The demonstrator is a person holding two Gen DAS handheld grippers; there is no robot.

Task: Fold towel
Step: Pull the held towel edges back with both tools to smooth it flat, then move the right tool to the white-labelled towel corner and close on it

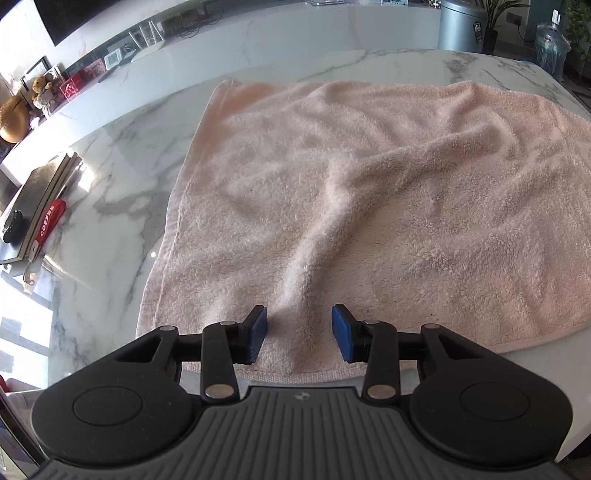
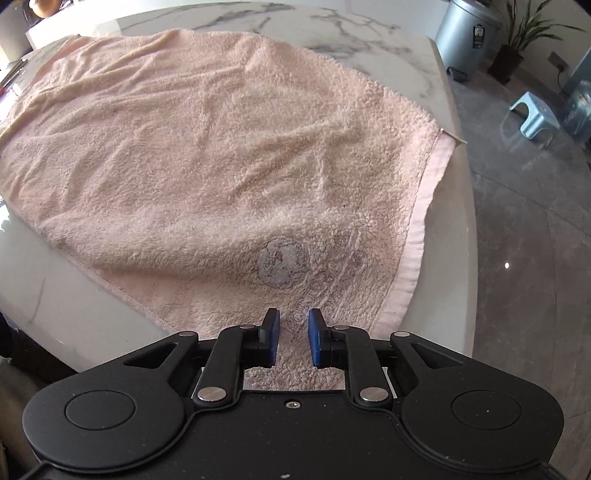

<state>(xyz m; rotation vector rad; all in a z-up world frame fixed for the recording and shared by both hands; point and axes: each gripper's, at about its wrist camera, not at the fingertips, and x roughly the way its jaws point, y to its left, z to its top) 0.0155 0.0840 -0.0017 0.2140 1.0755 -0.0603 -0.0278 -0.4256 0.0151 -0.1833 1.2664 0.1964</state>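
Both grippers, left gripper (image 1: 299,332) and right gripper (image 2: 293,338), hover part-open, holding nothing, over the towel's (image 1: 369,192) near edge, seemingly to pinch it for folding.

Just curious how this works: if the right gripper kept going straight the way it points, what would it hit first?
Most likely the pink towel, near its embroidered patch; the right gripper points steeply down at it.

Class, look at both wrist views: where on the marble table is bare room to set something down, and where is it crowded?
Free: the marble table between the pink towel and the red coffee box; the strip beyond the towel's far edge; the near-left corner. Crowded: the towel fills the middle to the right edge, and clutter lines the far-left side.
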